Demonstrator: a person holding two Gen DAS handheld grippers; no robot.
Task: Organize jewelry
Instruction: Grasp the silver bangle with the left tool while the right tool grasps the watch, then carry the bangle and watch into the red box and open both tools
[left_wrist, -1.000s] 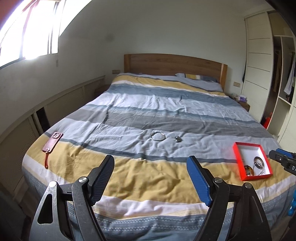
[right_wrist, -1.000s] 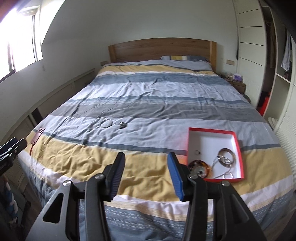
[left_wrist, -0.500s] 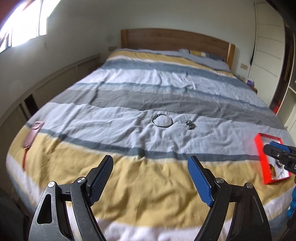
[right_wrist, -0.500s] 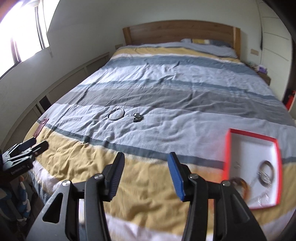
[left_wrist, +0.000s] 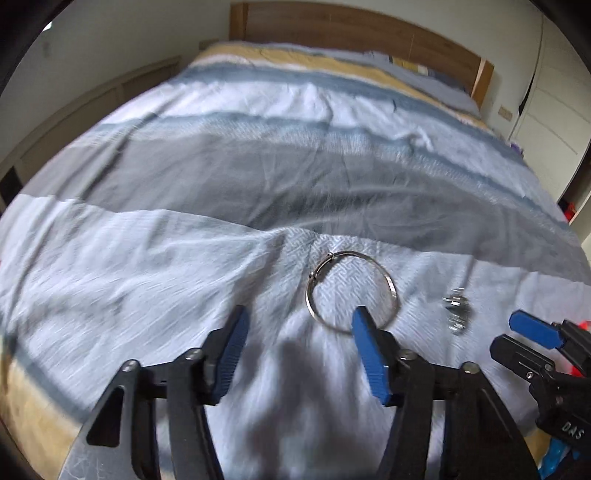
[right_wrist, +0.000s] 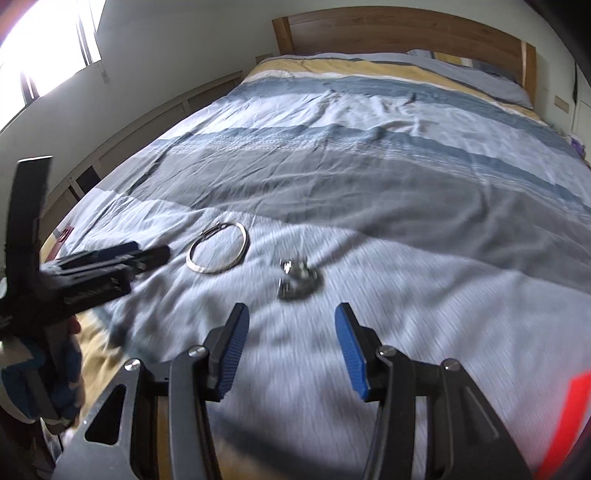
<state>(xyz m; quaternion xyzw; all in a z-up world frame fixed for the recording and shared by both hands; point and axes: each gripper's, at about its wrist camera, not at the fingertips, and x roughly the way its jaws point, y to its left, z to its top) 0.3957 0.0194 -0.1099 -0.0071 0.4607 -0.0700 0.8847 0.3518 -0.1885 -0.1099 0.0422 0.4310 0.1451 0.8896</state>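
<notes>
bed (right_wrist: 406, 166): striped duvet | on it: silver bangle (right_wrist: 218, 253); small metal trinket (right_wrist: 299, 280) beside it

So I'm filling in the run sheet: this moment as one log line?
phase: approach | left gripper: fingers closing, nothing between, near silver bangle | right gripper: open, empty, short of small silver piece | both on bedspread

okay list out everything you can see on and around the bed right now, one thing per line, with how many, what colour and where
bangle: one, silver, flat on the pale stripe, mid-bed
small jewelry piece: one, silver, blurred, beside the bangle
duvet: one, striped blue, grey, white and yellow, covering the bed
headboard: one, brown wood, far end
pillow: one seen, grey-blue, by the headboard
red box: one, only a corner, lower right in the right view
window: one, bright, left wall
left gripper: blue pads, jaws closing, nothing between, near the bangle
right gripper: blue pads, open, empty
</notes>
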